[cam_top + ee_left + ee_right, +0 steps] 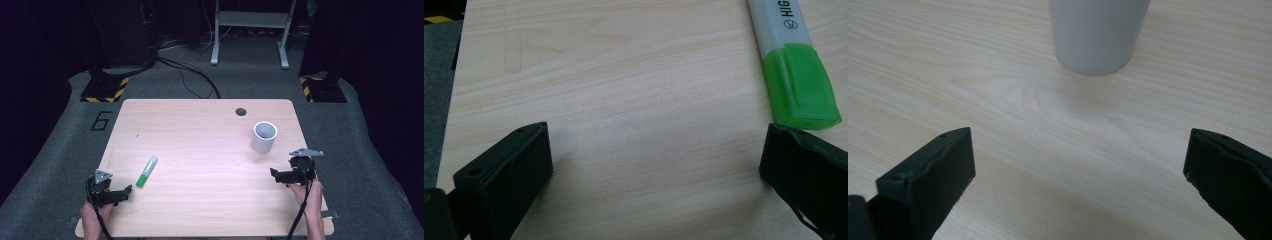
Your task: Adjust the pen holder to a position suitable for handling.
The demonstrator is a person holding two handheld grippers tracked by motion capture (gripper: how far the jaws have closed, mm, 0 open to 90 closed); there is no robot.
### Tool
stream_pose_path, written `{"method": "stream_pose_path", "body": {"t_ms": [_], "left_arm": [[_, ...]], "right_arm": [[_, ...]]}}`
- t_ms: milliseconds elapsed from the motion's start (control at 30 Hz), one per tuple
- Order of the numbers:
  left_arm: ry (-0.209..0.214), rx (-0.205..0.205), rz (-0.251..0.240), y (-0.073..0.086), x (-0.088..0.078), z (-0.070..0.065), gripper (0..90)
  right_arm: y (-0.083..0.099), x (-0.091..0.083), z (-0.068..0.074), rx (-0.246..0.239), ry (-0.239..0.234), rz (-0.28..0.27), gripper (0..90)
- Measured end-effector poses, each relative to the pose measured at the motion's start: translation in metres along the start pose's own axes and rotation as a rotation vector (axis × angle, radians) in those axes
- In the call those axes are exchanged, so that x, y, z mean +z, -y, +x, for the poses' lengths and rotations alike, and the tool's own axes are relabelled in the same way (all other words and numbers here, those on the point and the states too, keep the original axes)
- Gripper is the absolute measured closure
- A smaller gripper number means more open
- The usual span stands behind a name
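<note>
Both tongs gape wide; highlighter (147,171) lies just beyond left tongs (125,192).

Pale wooden table (200,210) carries a green-capped highlighter (147,171) lying flat and an upright grey cup (263,137)

Bright overhead light on table (200,130), dark surroundings, soft shadows, slightly grainy

The table (200,125) looks like pale wood-grain laminate, smooth with a faint sheen. The highlighter (796,75) is smooth plastic, its green cap slightly translucent. The grey cup (1098,32) looks matt. Both grippers' jaws are matt black plastic.
</note>
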State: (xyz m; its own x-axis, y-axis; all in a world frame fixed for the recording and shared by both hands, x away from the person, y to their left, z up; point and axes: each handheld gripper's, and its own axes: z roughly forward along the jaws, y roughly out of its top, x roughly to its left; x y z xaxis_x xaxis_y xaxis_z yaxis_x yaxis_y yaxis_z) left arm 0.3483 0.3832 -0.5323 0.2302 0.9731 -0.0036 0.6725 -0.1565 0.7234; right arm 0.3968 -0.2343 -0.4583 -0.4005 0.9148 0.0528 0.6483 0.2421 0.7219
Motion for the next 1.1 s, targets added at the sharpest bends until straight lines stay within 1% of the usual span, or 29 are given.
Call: {"method": "stream_pose_path", "body": {"t_ms": [33, 100, 200, 267, 300, 333, 367, 433, 533, 567, 633, 700, 733, 767, 833, 867, 967, 1067, 1100], "left_arm": [[0.000, 0.000, 0.000, 0.000, 0.000, 0.000, 0.2], [0.000, 0.000, 0.000, 0.000, 0.000, 0.000, 0.3], [0.000, 0.000, 0.000, 0.000, 0.000, 0.000, 0.2], [0.000, 0.000, 0.000, 0.000, 0.000, 0.000, 0.2], [0.000, 0.000, 0.000, 0.000, 0.000, 0.000, 0.2], [0.000, 0.000, 0.000, 0.000, 0.000, 0.000, 0.2], [0.000, 0.000, 0.000, 0.000, 0.000, 0.000, 0.2], [0.000, 0.000, 0.000, 0.000, 0.000, 0.000, 0.2], [0.000, 0.000, 0.000, 0.000, 0.000, 0.000, 0.2], [0.000, 0.000, 0.000, 0.000, 0.000, 0.000, 0.2], [0.000, 0.000, 0.000, 0.000, 0.000, 0.000, 0.2], [0.000, 0.000, 0.000, 0.000, 0.000, 0.000, 0.2], [0.000, 0.000, 0.000, 0.000, 0.000, 0.000, 0.3], [0.000, 0.000, 0.000, 0.000, 0.000, 0.000, 0.2], [0.000, 0.000, 0.000, 0.000, 0.000, 0.000, 0.2], [0.000, 0.000, 0.000, 0.000, 0.000, 0.000, 0.2], [0.000, 0.000, 0.000, 0.000, 0.000, 0.000, 0.2], [0.000, 0.000, 0.000, 0.000, 0.000, 0.000, 0.2], [0.000, 0.000, 0.000, 0.000, 0.000, 0.000, 0.2]], "right_arm": [[0.000, 0.000, 0.000, 0.000, 0.000, 0.000, 0.0], [-0.006, 0.002, -0.001, -0.005, -0.001, 0.004, 0.0], [-0.016, 0.006, -0.003, 0.008, -0.014, -0.001, 0.0], [-0.019, 0.007, -0.003, 0.008, -0.013, 0.002, 0.0], [-0.025, 0.010, -0.004, -0.003, -0.002, 0.003, 0.0], [-0.025, 0.010, -0.004, -0.003, -0.002, 0.003, 0.0], [-0.032, 0.016, -0.005, 0.006, -0.012, 0.011, 0.0], [-0.038, 0.020, -0.007, 0.000, -0.009, 0.009, 0.0], [-0.047, 0.028, -0.009, 0.021, -0.012, 0.022, 0.0], [-0.047, 0.028, -0.009, 0.021, -0.012, 0.022, 0.0], [-0.053, 0.034, -0.010, 0.023, -0.002, 0.025, 0.0], [-0.060, 0.043, -0.012, 0.029, -0.010, 0.035, 0.0], [-0.060, 0.043, -0.012, 0.029, -0.010, 0.035, 0.0], [-0.065, 0.048, -0.013, 0.024, -0.011, 0.039, 0.0], [-0.067, 0.049, -0.013, 0.027, -0.008, 0.040, 0.0], [-0.071, 0.054, -0.014, 0.023, -0.003, 0.039, 0.0], [-0.076, 0.060, -0.016, 0.038, -0.008, 0.041, 0.0], [-0.082, 0.066, -0.016, 0.030, 0.004, 0.040, 0.0], [-0.084, 0.068, -0.016, 0.034, 0.003, 0.045, 0.0]]}}
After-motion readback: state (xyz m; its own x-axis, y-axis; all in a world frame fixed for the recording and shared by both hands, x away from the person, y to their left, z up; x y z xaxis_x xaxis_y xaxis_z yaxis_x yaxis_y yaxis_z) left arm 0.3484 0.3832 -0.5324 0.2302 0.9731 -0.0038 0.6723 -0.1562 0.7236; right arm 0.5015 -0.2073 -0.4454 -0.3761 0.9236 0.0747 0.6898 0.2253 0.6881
